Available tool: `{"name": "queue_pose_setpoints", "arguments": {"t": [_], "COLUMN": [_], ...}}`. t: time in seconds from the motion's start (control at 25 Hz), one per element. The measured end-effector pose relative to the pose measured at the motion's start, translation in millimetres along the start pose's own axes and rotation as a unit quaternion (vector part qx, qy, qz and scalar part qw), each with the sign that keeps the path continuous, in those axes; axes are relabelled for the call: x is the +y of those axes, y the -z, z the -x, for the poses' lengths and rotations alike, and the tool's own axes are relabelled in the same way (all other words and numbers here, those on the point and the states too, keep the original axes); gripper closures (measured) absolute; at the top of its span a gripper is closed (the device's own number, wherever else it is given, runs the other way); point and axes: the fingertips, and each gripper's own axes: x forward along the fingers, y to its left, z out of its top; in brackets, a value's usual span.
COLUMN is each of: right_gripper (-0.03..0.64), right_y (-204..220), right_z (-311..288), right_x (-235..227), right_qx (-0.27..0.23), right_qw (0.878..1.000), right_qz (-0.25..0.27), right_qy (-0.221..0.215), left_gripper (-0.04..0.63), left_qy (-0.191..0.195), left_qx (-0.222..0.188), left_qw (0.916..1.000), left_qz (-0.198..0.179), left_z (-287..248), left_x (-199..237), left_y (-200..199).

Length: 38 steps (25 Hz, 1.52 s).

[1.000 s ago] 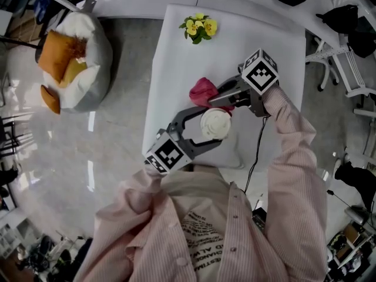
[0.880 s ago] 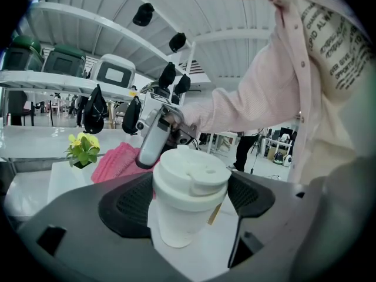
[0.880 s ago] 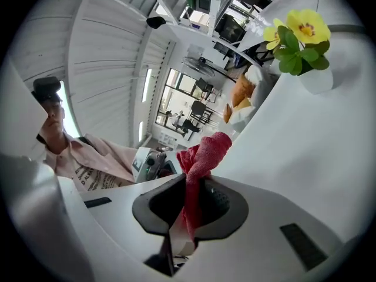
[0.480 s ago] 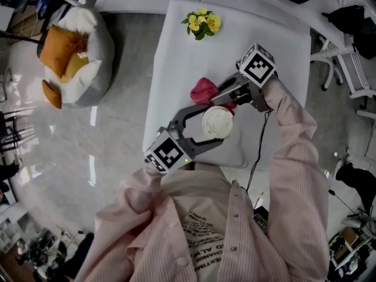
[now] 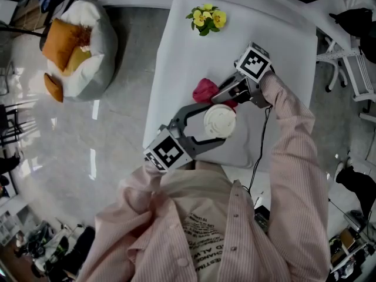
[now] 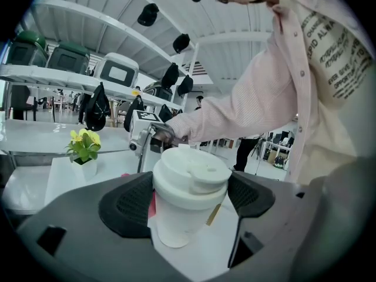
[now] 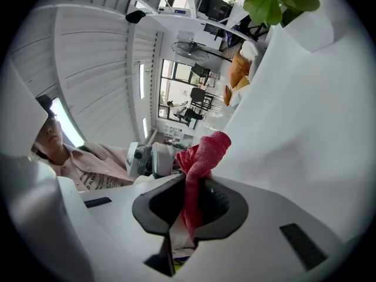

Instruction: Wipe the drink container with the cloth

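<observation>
**Cloth in hand, cup steadied, wipe about to start**

Head view: a white lidded cup (image 5: pixel 220 120) stands near the front edge of the table (image 5: pixel 182 51). The left gripper (image 5: pixel 215 126) reaches in from the near side, one jaw on each side of the cup. The right gripper (image 5: pixel 220 98) comes in from the far right and carries the red cloth (image 5: pixel 205 90). The cloth bunches just behind the cup, close to its far side. I cannot tell from here whether it touches the cup. A flower pot (image 5: pixel 207 17) sits well apart at the far edge.

Left gripper view: the cup fills the gap between the jaws. The pads (image 6: pixel 126 204) lie close against it at lid height, so I judge it gripped and held steady. A sliver of red shows low behind the cup.

Right gripper view: the jaws are pressed together on a fold of cloth, and its free end stands out past the tips. A pale shape beyond it is probably the cup, though partly hidden.

Judgement: this is the approach to the wipe. The next move calls for pressing the free end of the cloth against the cup wall and dragging it round or down. Meanwhile the left gripper must keep the light cup from tipping or turning.
</observation>
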Motion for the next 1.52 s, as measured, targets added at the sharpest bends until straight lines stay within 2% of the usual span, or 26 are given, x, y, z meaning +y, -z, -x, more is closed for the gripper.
{"name": "queue_pose_setpoints", "arguments": {"t": [0.76, 1.24, 1.52], "right_gripper": [0.578, 0.578, 0.578], "right_y": [8, 9, 5], "right_z": [-19, -24, -18], "right_x": [-45, -60, -61], "right_qx": [0.024, 0.022, -0.017], "right_qw": [0.999, 0.998, 0.997], "right_qz": [-0.036, -0.028, -0.01], "right_qy": [0.03, 0.049, 0.073], "left_gripper": [0.215, 0.215, 0.215], "left_qy": [0.003, 0.005, 0.01], "left_qx": [-0.006, -0.01, 0.002], "left_qw": [1.0, 0.9999, 0.9999], "left_qz": [0.002, 0.002, -0.008], "left_z": [2, 1, 1], "left_x": [1, 1, -1], "left_y": [0, -2, 2]}}
